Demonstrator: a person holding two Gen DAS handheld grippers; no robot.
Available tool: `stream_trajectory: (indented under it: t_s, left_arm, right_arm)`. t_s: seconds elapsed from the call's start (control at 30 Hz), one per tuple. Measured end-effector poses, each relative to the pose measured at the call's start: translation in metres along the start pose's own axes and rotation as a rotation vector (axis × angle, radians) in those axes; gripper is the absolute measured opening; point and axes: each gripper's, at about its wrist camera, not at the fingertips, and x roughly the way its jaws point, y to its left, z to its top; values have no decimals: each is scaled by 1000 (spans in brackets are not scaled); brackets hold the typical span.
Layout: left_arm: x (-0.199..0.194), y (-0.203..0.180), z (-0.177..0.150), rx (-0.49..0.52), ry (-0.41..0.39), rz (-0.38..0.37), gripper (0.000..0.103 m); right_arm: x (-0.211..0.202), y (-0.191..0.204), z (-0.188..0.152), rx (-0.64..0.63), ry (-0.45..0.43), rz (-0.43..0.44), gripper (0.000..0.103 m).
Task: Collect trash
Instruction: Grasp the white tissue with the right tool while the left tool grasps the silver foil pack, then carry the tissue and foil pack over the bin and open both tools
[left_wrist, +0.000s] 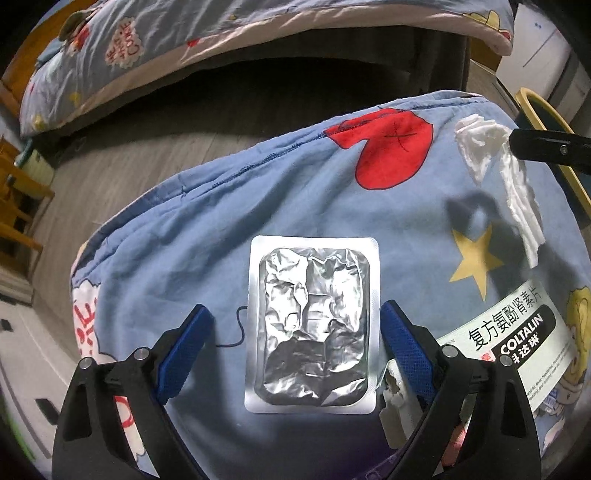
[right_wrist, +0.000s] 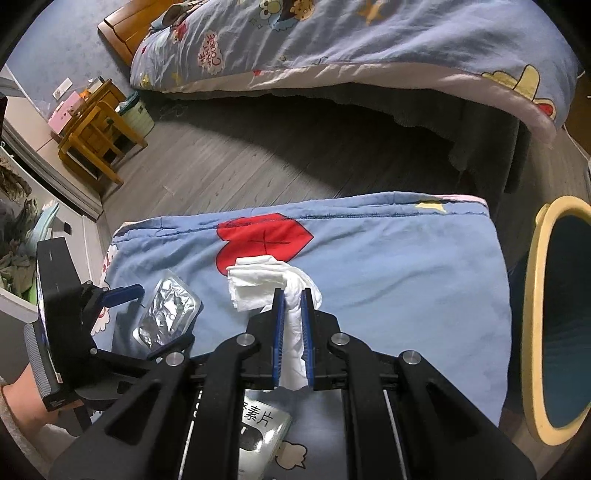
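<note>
Right wrist view: the right gripper (right_wrist: 292, 301) is clamped on a crumpled white tissue (right_wrist: 258, 282), while the left gripper (left_wrist: 295, 321) hangs wide open over a silver foil blister pack (left_wrist: 313, 347).

The tissue is pinched between the blue pads and bunches out on their far side, over the blue cartoon-print quilt (right_wrist: 406, 266) near its red heart patch (right_wrist: 264, 236). In the left wrist view the blister pack lies flat on the quilt (left_wrist: 184, 236) between the spread blue fingers (left_wrist: 186, 345), neither pad touching it. Just right of it lies a white and green medicine box (left_wrist: 517, 343) printed COLTALIN, with a torn end. A yellow-rimmed bin with a dark inside (right_wrist: 554, 314) stands beside the quilt's right edge, and a bed with matching bedding (right_wrist: 351, 40) lies across the grey wood floor (right_wrist: 240, 166).
</note>
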Motion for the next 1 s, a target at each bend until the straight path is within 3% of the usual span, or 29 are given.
stream_trajectory:
  t_s: [0.17, 0.3, 0.47, 0.77, 1.0]
  left_arm:
    - [-4, -7, 1, -1, 6, -47, 69]
    - [-7, -14, 2, 10, 11, -32, 69]
    - [-23, -20, 3, 15, -40, 21, 68]
    - [-88, -21, 10, -33, -240, 46, 69]
    - [-128, -37, 17, -14, -358, 3, 69]
  right_arm:
    - [-4, -1, -2, 5, -5, -8, 9]
    - [-10, 0, -2, 3, -17, -13, 9]
    - [-24, -2, -4, 7, -40, -25, 9]
    - [-70, -7, -7, 32, -105, -76, 9]
    - [-128, -18, -19, 44, -179, -167, 9]
